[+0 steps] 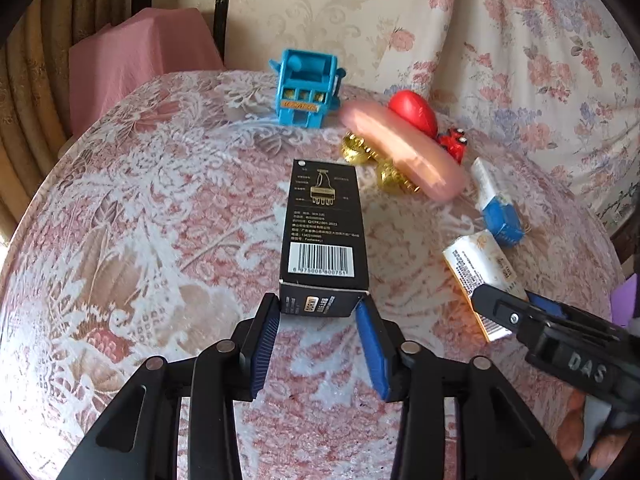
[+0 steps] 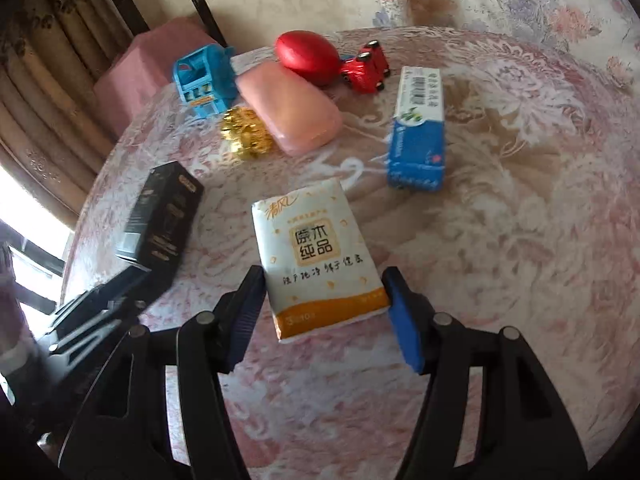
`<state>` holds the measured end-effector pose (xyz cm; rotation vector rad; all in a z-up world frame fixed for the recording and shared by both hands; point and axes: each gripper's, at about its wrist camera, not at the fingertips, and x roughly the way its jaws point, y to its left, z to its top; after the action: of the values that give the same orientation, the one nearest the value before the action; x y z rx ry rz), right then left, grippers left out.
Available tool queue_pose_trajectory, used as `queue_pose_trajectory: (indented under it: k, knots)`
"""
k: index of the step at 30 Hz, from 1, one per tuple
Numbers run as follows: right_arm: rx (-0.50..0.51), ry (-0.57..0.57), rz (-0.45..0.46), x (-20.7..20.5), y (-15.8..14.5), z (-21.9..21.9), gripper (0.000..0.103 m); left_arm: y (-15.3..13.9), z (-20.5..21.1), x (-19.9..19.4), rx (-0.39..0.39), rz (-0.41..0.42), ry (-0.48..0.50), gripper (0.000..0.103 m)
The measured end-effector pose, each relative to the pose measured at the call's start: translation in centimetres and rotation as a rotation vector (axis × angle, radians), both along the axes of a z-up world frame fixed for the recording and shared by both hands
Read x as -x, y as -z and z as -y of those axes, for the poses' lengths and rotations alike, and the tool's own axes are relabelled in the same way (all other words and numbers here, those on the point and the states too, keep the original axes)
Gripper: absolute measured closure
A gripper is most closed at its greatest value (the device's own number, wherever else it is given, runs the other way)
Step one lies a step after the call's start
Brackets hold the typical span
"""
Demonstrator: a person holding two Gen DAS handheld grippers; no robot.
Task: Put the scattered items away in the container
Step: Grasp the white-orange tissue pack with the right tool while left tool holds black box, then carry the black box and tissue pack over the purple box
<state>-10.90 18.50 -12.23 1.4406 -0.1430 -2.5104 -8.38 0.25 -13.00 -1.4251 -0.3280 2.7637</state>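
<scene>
My left gripper (image 1: 318, 312): clamped on black box (image 1: 322, 220), lace tablecloth (image 1: 160, 200). My right gripper (image 2: 324, 300): closed around tissue pack (image 2: 316, 252); pink soap (image 2: 288, 112), toothpaste box (image 2: 418, 128) lie beyond

pink case (image 1: 402, 150): motion-blurred | gold ornament (image 1: 362, 150): partly hidden behind it

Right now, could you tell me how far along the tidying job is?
Nothing looks put away yet, and no container shows in either view. In hand: the left hand-held gripper brackets the black barcoded carton, and the right hand-held gripper brackets the white-and-orange tissue pack. Left: blue plastic toy, pink soap bar, red egg-shaped object, red toy car, gold trinkets, blue-and-white box.
</scene>
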Motion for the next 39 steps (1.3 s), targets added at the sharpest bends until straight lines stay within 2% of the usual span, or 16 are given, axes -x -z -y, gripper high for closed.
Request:
queue_pose_trajectory:
  k: [3,7,10,12,13,14,16,29,39]
  knots:
    - [-0.025,-0.003,-0.01,-0.2,0.0,0.4,0.035,-0.1,-0.1,0.1,0.01,0.005,0.0,0.058]
    - [-0.061,-0.001,-0.035,-0.3,-0.1,0.3,0.03,-0.4,-0.4,0.1,0.015,-0.002,0.006,0.047]
    - [-0.061,-0.007,-0.043,0.1,0.1,0.4,0.03,-0.5,-0.7,0.4,0.024,-0.012,0.007,0.046]
    - [-0.083,-0.015,-0.043,0.3,0.5,0.7,0.03,-0.4,-0.6,0.6,0.024,-0.008,0.003,0.047]
    - [-0.095,-0.015,-0.045,0.3,0.7,0.9,0.03,-0.3,-0.5,0.7,0.024,-0.005,0.001,0.053]
    - [-0.097,-0.012,-0.05,0.2,0.7,1.0,0.031,-0.3,-0.5,0.7,0.029,-0.001,-0.002,0.063]
    - [-0.101,-0.008,-0.057,0.0,0.6,1.1,0.044,-0.2,-0.4,0.7,0.031,0.002,-0.005,0.063]
    - [-0.078,0.066,-0.069,-2.1,-1.3,-0.8,0.044,-2.8,-2.7,-1.2,0.026,-0.051,0.056,0.063]
    - [-0.08,0.163,-0.119,-4.9,-3.7,-4.4,0.044,-4.7,-5.8,-2.7,0.014,-0.089,0.126,0.063]
